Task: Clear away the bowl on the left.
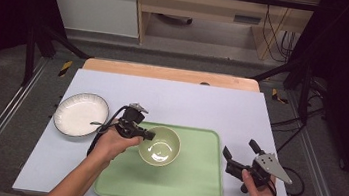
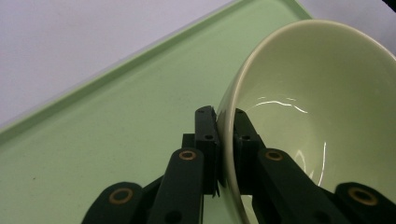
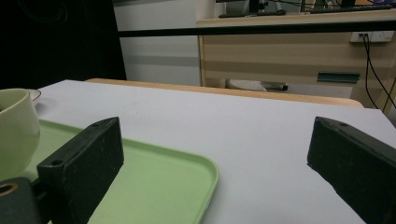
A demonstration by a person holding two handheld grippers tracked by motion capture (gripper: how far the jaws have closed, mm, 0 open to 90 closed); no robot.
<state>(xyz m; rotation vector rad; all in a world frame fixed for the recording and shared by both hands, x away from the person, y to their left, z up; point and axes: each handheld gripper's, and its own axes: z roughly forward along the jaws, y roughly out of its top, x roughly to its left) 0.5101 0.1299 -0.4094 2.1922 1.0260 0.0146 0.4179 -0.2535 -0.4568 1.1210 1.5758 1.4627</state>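
Two grippers are at work over the pale lavender counter (image 1: 187, 99). The left gripper (image 1: 149, 135) has its fingers (image 2: 205, 140) closed on the left rim of a glossy pale-green ceramic bowl (image 1: 159, 145), one finger outside the wall and one inside, as the left gripper view shows. The bowl sits in the far left part of a light green rectangular plastic tray (image 1: 192, 181) with rounded corners, which lies at the near middle of the counter. The right gripper (image 1: 239, 154), with a grey three-cornered plate on top, is held just off the tray's right edge, its fingers (image 3: 88, 158) spread wide with nothing between them. A round white plate (image 1: 81, 114) with a dark rim lies on the counter left of the tray, well apart from the bowl.
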